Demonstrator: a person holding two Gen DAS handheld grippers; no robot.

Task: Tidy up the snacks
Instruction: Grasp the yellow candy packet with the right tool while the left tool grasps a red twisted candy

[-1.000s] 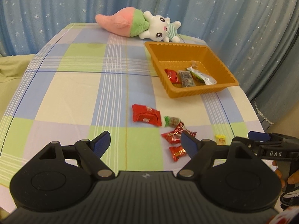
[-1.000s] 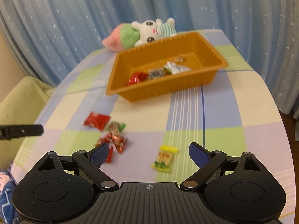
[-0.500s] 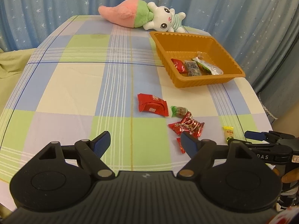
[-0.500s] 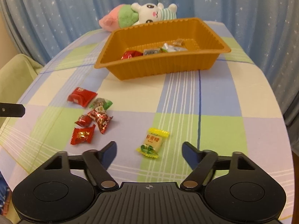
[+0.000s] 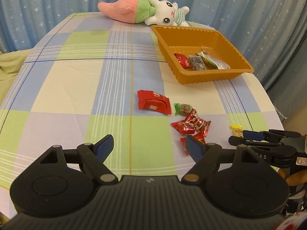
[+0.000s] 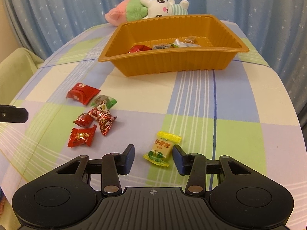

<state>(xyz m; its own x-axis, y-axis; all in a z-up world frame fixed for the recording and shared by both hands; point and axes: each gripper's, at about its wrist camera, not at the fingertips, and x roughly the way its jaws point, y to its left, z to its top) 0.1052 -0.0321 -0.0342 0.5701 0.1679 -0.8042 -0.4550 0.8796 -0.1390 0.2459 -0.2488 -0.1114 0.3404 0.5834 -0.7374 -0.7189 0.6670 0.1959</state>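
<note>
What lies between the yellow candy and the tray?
Only bare tablecloth between the yellow candy and the tray, seen in the right wrist view.

Tray wall (image 6: 172, 61) hides most snacks inside — labels unreadable.

A table (image 5: 76, 88) under a checked cloth of blue, green, cream and lilac squares is filling the middle of the room. Pale blue curtains (image 5: 57, 2) sprinkled with small white stars are hanging close behind the table and wrapping round its right side, where a darker blue drape (image 5: 287, 61) is falling in shadow. Warm, yellowish indoor light is lying over the cloth, and a light green cushioned seat (image 6: 17, 61) is showing just off the table's left edge.
</note>
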